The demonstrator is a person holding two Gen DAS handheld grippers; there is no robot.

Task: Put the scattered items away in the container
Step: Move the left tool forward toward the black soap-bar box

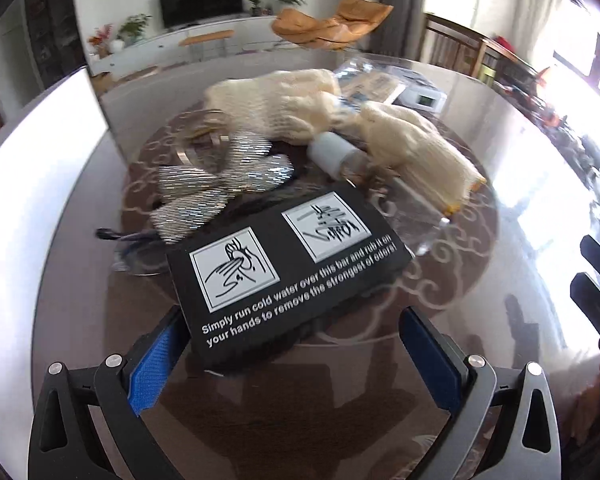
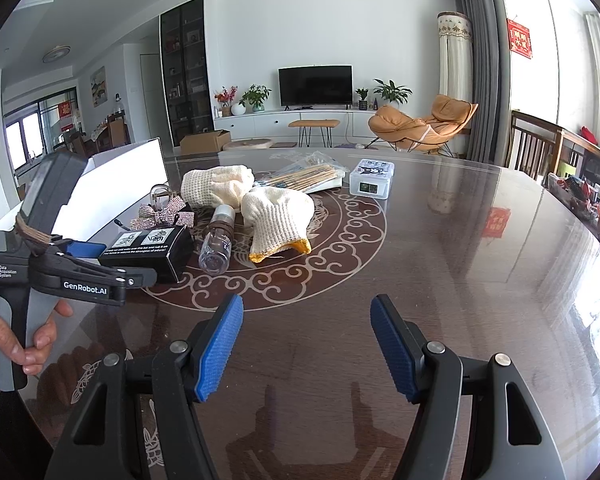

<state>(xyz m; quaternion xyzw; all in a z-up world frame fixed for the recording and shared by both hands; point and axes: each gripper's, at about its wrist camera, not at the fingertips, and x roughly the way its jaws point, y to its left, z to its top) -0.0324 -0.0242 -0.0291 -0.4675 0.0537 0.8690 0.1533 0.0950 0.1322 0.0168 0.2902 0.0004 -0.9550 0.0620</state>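
Note:
A black box with white printed instructions (image 1: 288,264) lies on the dark glass-topped table, its near end between the open fingers of my left gripper (image 1: 292,328). It also shows in the right wrist view (image 2: 146,252), with the left gripper (image 2: 100,268) at its left end. Behind it lie a glittery silver bow (image 1: 220,184), a small clear bottle with a white cap (image 1: 336,152) and two cream knit gloves (image 1: 412,148) (image 1: 276,96). A white open container (image 2: 112,192) stands at the left. My right gripper (image 2: 306,344) is open and empty above bare table.
A bag of wooden sticks (image 2: 312,176) and a small clear plastic box (image 2: 372,178) lie further back. A clear tape roll (image 1: 204,136) sits by the bow. The table (image 2: 460,260) stretches to the right, with chairs and clutter beyond its right edge.

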